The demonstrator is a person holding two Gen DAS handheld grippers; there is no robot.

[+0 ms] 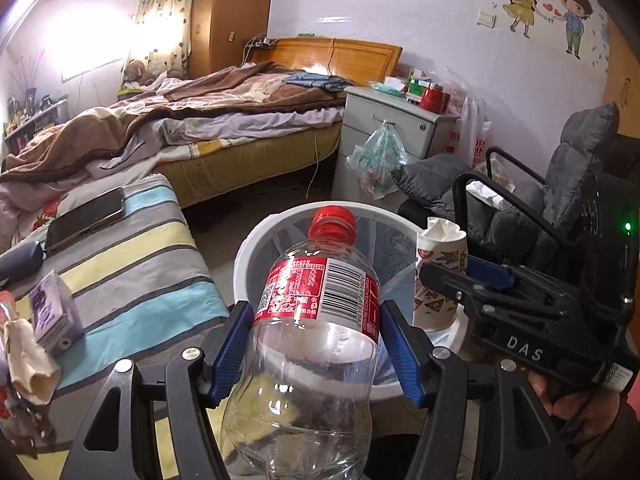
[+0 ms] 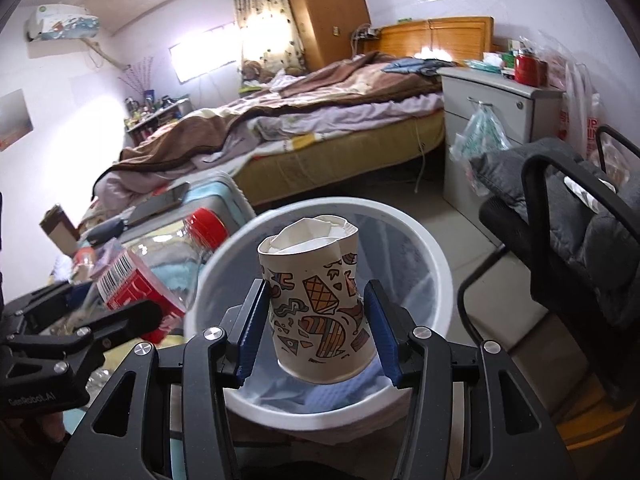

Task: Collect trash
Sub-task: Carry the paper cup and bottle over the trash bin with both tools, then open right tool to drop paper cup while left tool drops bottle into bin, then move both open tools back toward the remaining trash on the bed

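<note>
Your left hand-held gripper (image 1: 316, 344) is clamped on an empty clear plastic bottle with a red cap and red label (image 1: 316, 320), held above the near left rim of the round white mesh wastebasket (image 1: 256, 240). Just to its right, your right hand-held gripper (image 2: 318, 324) grips a crumpled patterned paper cup (image 2: 316, 300) directly over the basket's opening. Left of the basket lies a striped cushion (image 1: 132, 264) carrying a dark phone (image 1: 86, 216); the unmade bed (image 1: 208, 120) stands farther off.
</note>
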